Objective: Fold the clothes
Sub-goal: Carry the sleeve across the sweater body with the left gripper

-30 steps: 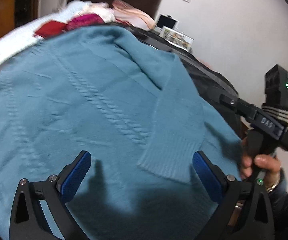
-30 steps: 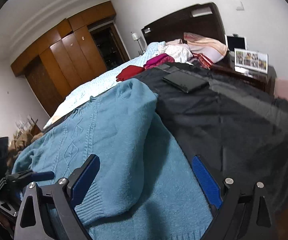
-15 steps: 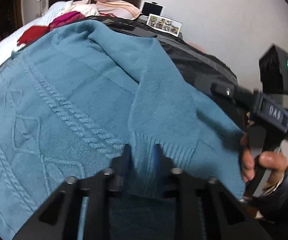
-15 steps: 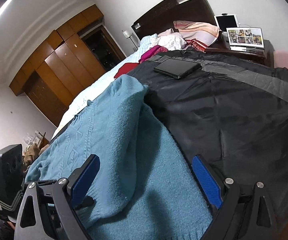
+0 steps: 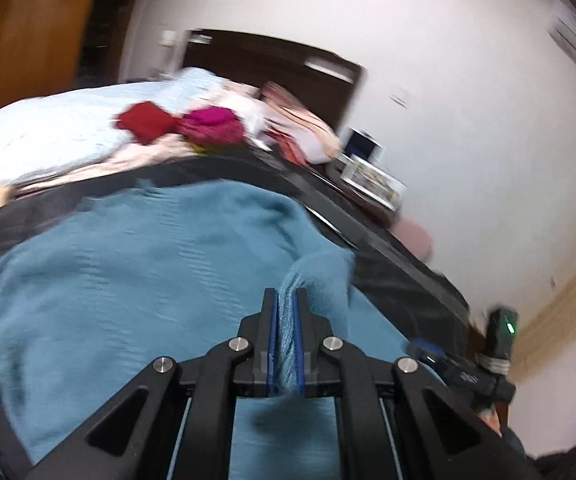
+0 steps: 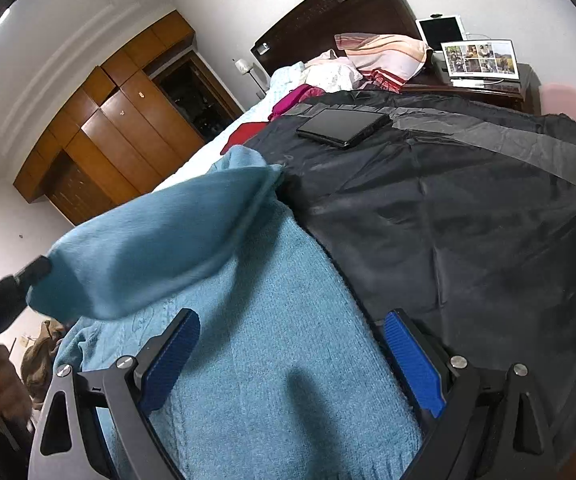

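Left gripper (image 5: 287,300): jaws pressed together, pinching the ribbed cuff of the teal sweater's sleeve (image 5: 316,276) between the blue pads. From the right wrist view, this gripper sits at 9 o'clock, sleeve (image 6: 156,248) lifted clear of the garment body and stretched toward 1 o'clock; the person's hand (image 6: 0,396) wraps its handle at 8 o'clock.

Teal sweater (image 5: 136,280): lies spread on the black cover (image 6: 468,216) over the bed, filling the 7 to 12 o'clock region of the left wrist view. Cable-knit texture blurred there.

Right gripper (image 6: 292,356): jaws spread wide, nothing between them, poised above the sweater's near edge, with the right pad over the cover. In the left wrist view it shows at 4 o'clock (image 5: 440,356), a green light lit on its housing; white lettering on the body is too blurred to read.

Dark flat device (image 6: 344,126) rests on the cover at 12 o'clock. Photo collage frame (image 6: 480,60) stands on the nightstand at 1 o'clock; no text legible.
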A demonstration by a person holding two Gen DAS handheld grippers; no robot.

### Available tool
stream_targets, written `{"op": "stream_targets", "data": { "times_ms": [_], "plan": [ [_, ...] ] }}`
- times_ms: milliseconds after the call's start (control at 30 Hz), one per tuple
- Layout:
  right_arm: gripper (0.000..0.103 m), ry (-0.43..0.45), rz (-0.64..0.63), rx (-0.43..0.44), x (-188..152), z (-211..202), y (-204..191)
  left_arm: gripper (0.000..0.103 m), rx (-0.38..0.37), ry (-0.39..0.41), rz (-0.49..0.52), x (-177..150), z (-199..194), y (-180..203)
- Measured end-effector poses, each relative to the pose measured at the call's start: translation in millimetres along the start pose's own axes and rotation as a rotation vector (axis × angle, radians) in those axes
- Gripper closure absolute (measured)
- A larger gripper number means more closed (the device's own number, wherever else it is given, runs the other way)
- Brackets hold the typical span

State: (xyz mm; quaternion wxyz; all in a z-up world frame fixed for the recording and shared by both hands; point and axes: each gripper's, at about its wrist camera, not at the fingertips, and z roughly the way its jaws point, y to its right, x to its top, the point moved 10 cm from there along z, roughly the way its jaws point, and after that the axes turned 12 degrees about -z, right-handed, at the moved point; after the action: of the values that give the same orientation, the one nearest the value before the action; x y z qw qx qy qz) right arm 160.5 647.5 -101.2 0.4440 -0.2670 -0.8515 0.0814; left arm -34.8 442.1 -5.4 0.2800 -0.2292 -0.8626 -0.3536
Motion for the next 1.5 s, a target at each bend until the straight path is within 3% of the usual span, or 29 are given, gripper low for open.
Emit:
{"op": "stream_targets", "data": {
  "times_ms": [100,267,433,600,700,867,1000,1100,1233,1367,1500],
  "plan": [
    [0.008,-0.014,-0.021,-0.014,-0.3,1.9,-2.9,0.095,0.061,0.035,-0.137,12.5,-15.7,-57.9],
    [0.008,-0.053,-0.08,-0.051,-2.1,7.8,-9.1,0.095,0.107,0.028,-0.318,1.4,-16.4,-127.1],
    [0.008,-0.185,-0.231,-0.119,-5.3,14.6,-15.6,0.095,0.121,-0.026,-0.377,-16.7,-4.3,-156.8],
    [0.008,-0.2,-0.379,-0.178,56.2,2.2,-27.9,0.095,0.076,-0.03,-0.396,-11.8,-2.9,-160.4],
    [0.008,-0.187,-0.479,-0.273,102.1,14.4,-32.7,0.095,0.042,-0.012,-0.396,-1.5,-7.7,-156.0],
    [0.008,-0.211,-0.556,-0.321,144.4,75.0,-42.5,0.095,0.025,0.063,-0.425,19.6,-22.7,-158.2],
    [0.008,-0.329,-0.651,-0.398,146.2,154.7,-36.6,0.095,0.064,0.112,-0.443,26.0,-29.2,-171.9],
    [0.008,-0.339,-0.69,-0.408,150.2,193.6,-42.4,0.095,0.082,0.126,-0.476,25.1,-28.3,-186.0],
    [0.008,-0.351,-0.681,-0.377,168.4,236.9,-59.6,0.095,0.104,0.089,-0.525,15.7,-14.0,-204.1],
    [0.008,-0.334,-0.576,-0.36,193.8,269.1,-63.1,0.095,0.13,0.07,-0.575,8.4,-5.6,-221.6],
    [0.008,-0.337,-0.528,-0.403,207.2,294.0,-55.3,0.095,0.171,0.086,-0.626,3.0,-5.1,-238.6]
  ]
}}
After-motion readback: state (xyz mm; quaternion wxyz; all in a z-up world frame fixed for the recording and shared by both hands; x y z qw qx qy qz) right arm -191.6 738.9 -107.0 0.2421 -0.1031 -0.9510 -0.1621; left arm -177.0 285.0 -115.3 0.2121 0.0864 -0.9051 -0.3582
